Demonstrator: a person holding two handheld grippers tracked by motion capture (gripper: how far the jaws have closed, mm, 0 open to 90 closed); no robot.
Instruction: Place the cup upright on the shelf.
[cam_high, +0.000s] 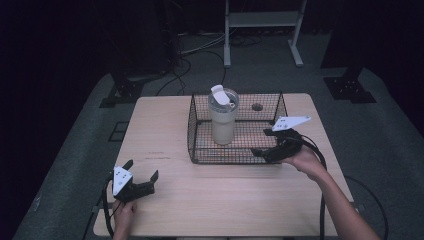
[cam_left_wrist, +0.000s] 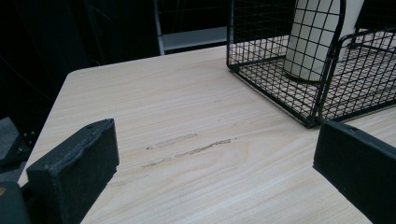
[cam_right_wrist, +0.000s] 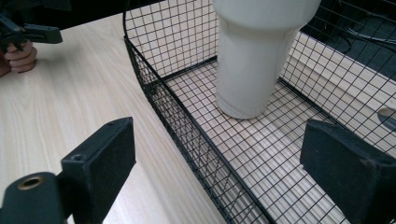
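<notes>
Right, my right gripper (cam_high: 266, 142) gapes empty astride the basket (cam_high: 195, 131) rim; clip that wire and the tumbler (cam_high: 223, 116) inside topples.

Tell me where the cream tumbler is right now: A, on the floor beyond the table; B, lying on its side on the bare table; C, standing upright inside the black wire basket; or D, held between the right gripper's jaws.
C: the cream tumbler stands upright on the mesh floor of the wire basket, and the right gripper at the basket's near right corner has open jaws with nothing between them.
</notes>
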